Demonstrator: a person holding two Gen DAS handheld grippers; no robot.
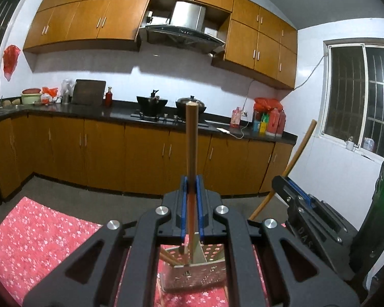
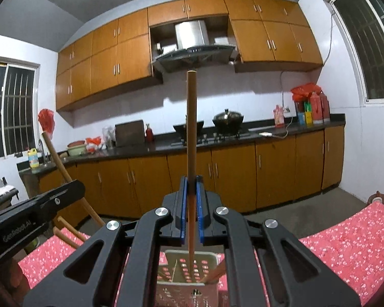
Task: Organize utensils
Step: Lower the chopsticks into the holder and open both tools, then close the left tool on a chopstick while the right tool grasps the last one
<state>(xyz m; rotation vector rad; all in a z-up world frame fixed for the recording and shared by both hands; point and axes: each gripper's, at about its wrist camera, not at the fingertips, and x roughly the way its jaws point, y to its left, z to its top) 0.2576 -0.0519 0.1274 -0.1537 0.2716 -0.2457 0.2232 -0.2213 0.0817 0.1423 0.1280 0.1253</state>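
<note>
My left gripper is shut on a wooden-handled utensil that stands upright, its lower end down in a perforated metal utensil holder. My right gripper is shut on another wooden-handled utensil, also upright, its lower end inside the same holder. The right gripper and its handle show at the right of the left wrist view. The left gripper and its handle show at the left of the right wrist view. More wooden handles lean inside the holder.
The holder stands on a table with a red floral cloth. Behind is a kitchen counter with a stove, two black pots, bottles and bags. Wooden cabinets run above and below. A barred window is on the right wall.
</note>
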